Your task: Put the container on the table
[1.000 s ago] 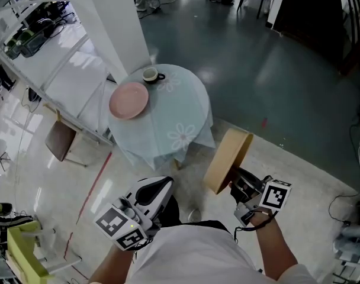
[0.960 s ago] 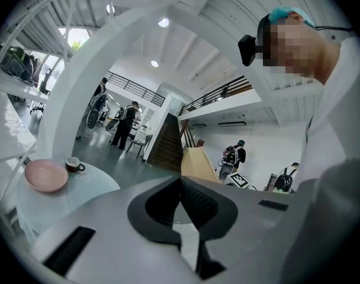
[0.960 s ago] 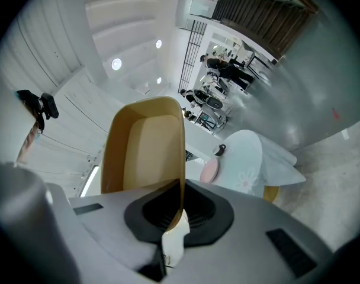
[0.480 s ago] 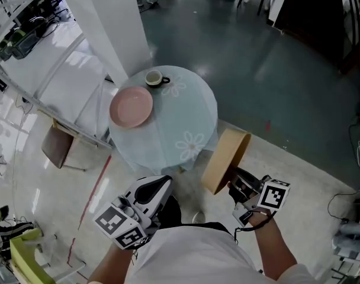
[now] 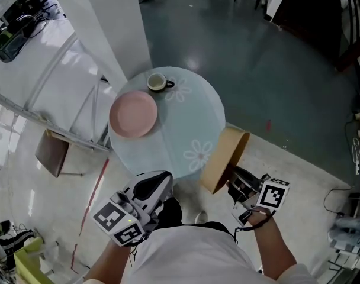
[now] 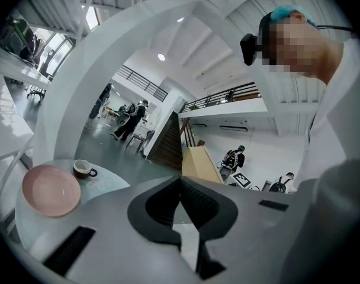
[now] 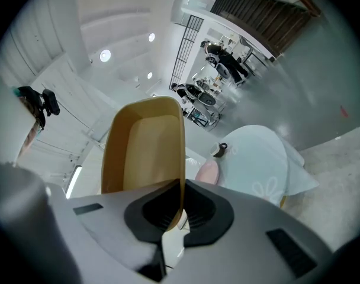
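The right gripper (image 7: 181, 201) is clenched on the thin wall of the tan container (image 7: 145, 147). The wall runs straight down between the two dark pads, and the rest of the tub stands up beyond the jaws with its hollow side open to the camera. From the head view, the same gripper (image 5: 234, 185) holds the container (image 5: 225, 157) by its near end. The tub is tipped on edge in the air, not resting on anything.

The left gripper (image 6: 180, 201) is closed, with its pads meeting at the tips and nothing between them. In the head view it (image 5: 158, 185) is held low in front of the person's body, at the near edge of the table (image 5: 171, 141).

The container is at the table's near right edge, level with the flower printed on the pale blue cloth. It is off the tabletop, and most of it is over the floor beside the table. The left gripper and the container are apart, on either side of the table's near rim.

On the table's far left part lies a pink plate (image 5: 133, 113). Just beyond the plate, at the table's far rim, stands a cup (image 5: 157, 82). Both are well away from the container. A white pillar (image 5: 118, 28) rises just behind the table on its far left side.
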`<action>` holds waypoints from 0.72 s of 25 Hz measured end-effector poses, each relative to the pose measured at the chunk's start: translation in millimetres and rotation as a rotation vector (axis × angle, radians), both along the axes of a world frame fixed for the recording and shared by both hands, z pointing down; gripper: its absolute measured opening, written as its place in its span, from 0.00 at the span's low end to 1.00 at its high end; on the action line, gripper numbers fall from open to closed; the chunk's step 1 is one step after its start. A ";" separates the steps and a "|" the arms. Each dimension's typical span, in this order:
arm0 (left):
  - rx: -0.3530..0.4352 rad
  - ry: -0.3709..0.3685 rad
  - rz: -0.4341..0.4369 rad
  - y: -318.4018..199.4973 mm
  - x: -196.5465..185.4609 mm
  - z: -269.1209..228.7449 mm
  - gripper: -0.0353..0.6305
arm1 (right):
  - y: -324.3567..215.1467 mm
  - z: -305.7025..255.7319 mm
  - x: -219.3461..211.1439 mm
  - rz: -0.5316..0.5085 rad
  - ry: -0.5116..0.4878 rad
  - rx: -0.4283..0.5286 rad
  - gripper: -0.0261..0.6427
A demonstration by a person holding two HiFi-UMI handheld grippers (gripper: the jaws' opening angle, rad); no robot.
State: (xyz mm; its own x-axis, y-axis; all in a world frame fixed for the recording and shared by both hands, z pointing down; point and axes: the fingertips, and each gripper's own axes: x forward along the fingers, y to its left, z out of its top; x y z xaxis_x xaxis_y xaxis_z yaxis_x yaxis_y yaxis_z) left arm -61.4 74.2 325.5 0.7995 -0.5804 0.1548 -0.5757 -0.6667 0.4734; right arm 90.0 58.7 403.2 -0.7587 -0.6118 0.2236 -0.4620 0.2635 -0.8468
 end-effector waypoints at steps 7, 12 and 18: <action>0.001 0.015 0.010 -35.6 -35.9 -2.1 0.09 | -33.7 -6.3 -35.6 0.005 0.020 0.002 0.07; 0.004 0.019 0.007 -59.2 -60.8 -3.6 0.09 | -55.0 -9.3 -59.1 0.003 0.031 0.007 0.07; 0.005 0.022 0.025 -84.8 -81.4 -4.1 0.09 | -79.4 -11.0 -79.3 0.017 0.038 0.003 0.07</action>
